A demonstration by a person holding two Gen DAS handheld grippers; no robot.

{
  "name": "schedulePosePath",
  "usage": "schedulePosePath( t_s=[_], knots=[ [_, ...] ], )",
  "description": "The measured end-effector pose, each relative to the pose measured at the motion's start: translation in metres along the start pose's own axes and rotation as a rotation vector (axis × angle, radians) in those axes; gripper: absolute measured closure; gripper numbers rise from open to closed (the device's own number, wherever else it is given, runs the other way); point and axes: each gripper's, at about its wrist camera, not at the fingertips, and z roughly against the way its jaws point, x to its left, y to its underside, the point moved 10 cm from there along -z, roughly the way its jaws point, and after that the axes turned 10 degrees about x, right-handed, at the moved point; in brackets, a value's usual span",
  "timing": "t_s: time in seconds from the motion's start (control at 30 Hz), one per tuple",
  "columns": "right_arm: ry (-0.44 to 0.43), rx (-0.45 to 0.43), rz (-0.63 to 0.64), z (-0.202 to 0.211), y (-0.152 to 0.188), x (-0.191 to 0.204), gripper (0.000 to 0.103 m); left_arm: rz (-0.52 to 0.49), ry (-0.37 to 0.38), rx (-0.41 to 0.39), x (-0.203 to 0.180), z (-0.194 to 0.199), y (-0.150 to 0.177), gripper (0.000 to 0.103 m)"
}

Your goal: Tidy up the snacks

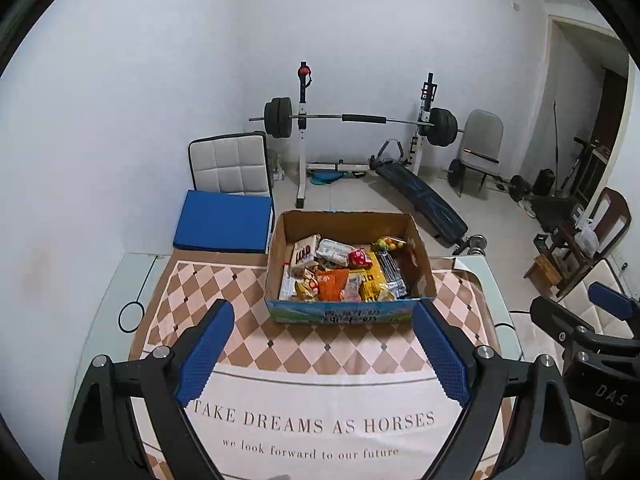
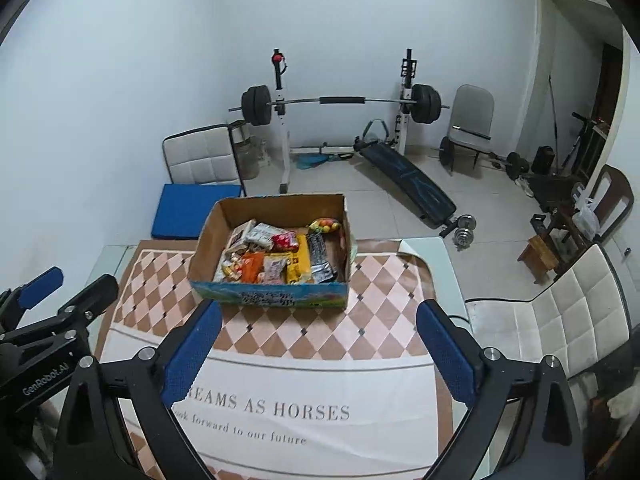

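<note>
A cardboard box [image 1: 348, 268] full of mixed snack packets [image 1: 344, 272] is sitting at the far end of a table covered by a diamond-patterned cloth [image 1: 256, 340] printed with "TAKE DREAMS AS HORSES". The left gripper [image 1: 324, 356] and right gripper [image 2: 320, 354] are both hovering above the cloth on the near side of the box, jaws spread wide and holding nothing. A weight bench [image 2: 340, 120] is standing behind against the wall.

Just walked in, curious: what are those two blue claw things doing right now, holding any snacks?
Left gripper: open, fingers apart, nothing between them.
Right gripper: open, fingers apart, nothing held.
The snacks all lie in the cardboard box.
</note>
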Motion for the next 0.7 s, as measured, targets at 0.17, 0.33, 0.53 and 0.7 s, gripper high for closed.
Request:
schedulePosePath(
  t_s=[0.17,0.33,0.53,0.7],
  knots=[
    [0.011,0.011,-0.018,-0.019,-0.013,-0.007,0.003,-0.009,-0.005,0.017,-0.002,-0.014,-0.007,0.003],
    [0.030,0.016,-0.025,-0.032,-0.020,-0.012,0.002,0.000,-0.008,0.016,-0.001,-0.023,-0.012,0.003],
    [0.047,0.018,-0.025,-0.043,-0.026,-0.016,0.002,0.004,-0.019,0.024,0.002,-0.035,-0.017,0.003],
    [0.054,0.020,-0.023,-0.048,-0.028,-0.016,0.002,0.001,-0.023,0.025,0.003,-0.039,-0.020,0.003]
  ],
)
